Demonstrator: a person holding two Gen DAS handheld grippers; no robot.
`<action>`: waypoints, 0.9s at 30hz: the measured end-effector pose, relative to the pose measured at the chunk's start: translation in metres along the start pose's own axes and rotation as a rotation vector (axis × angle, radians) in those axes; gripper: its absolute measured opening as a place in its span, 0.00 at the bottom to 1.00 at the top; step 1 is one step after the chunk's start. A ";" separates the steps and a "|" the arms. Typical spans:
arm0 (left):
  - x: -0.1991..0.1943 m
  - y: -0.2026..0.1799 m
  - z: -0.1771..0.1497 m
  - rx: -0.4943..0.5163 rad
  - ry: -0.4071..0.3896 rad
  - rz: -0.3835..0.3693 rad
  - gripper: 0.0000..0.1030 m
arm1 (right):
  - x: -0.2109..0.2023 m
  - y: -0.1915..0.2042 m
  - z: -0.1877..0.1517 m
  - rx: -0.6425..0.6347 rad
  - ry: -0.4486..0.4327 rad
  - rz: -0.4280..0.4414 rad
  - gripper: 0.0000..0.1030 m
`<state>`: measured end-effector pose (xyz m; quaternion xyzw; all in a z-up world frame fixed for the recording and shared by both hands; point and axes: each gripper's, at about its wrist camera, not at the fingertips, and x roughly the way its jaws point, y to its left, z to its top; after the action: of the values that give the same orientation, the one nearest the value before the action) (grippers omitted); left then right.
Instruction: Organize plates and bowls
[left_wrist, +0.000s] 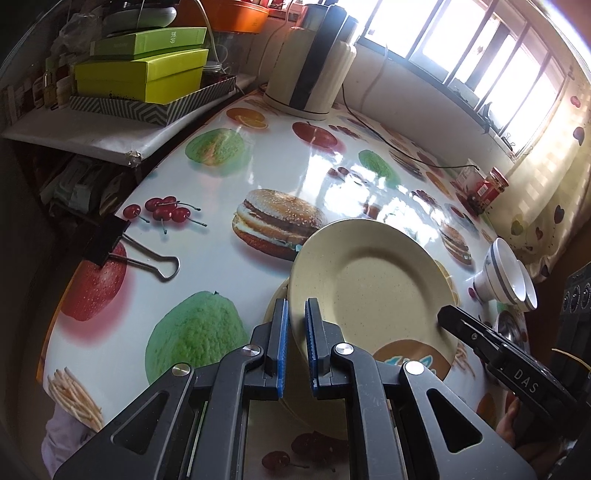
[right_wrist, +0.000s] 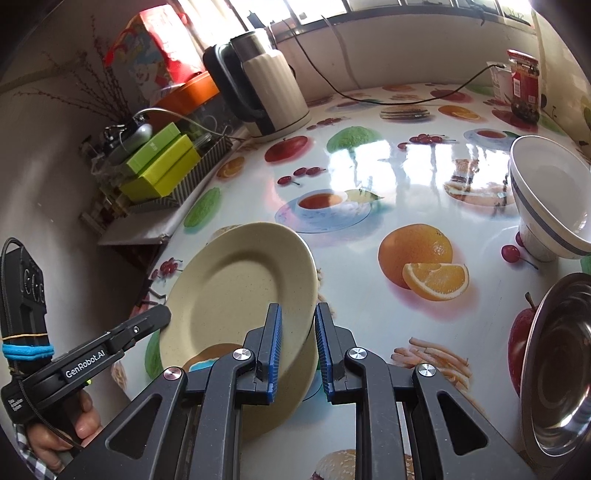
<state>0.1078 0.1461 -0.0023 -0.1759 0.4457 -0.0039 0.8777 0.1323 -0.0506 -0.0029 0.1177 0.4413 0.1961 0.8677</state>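
Here, a round cream-coloured speckled plate (left_wrist: 373, 291) is tilting up off the worktop (left_wrist: 207, 266), and both claws are gripping its rim from opposite sides. The left claw (left_wrist: 296, 328) is standing narrow, its blue ribbed pads (left_wrist: 282, 332) pinching the plate's near-left edge; in the left wrist view the right claw (left_wrist: 448, 318) is reaching in from the right and meeting the plate's lower right rim. From the right wrist view the right claw (right_wrist: 298, 334) is likewise standing narrow, clamping the plate (right_wrist: 236, 295) by its near-right edge, while the left claw (right_wrist: 162, 317) is touching the opposite rim and a hand (right_wrist: 75, 424) is wrapping its handle. Beneath the lifted plate, a second cream rim (left_wrist: 275, 299) is showing, so another plate seems to be lying under it. The plate is looking matte and faintly flecked, with a broad flat rim and a shallow well. The worktop is wearing a glossy white cloth printed with burgers, oranges, cherries and apples. Well to the right, two white bowls with grey bands (right_wrist: 550, 206) are sitting nested and tipped, and a shiny steel dish (right_wrist: 557, 365) is lying near them. A cream ribbed kettle with a black handle (right_wrist: 266, 88) is standing far back. "GenRobot.AI" is reading along the left claw's body, and "DAS" on the right one.
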 end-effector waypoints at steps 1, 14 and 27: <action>0.000 0.001 -0.001 -0.002 0.001 0.001 0.09 | 0.000 0.001 -0.001 -0.002 0.002 0.000 0.18; 0.000 0.005 -0.015 -0.003 0.016 0.014 0.09 | 0.001 0.003 -0.012 -0.013 0.014 0.001 0.18; 0.001 0.007 -0.019 -0.005 0.021 0.019 0.09 | 0.003 0.006 -0.019 -0.037 0.022 -0.020 0.18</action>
<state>0.0926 0.1464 -0.0156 -0.1739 0.4566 0.0038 0.8725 0.1176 -0.0429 -0.0139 0.0951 0.4483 0.1970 0.8667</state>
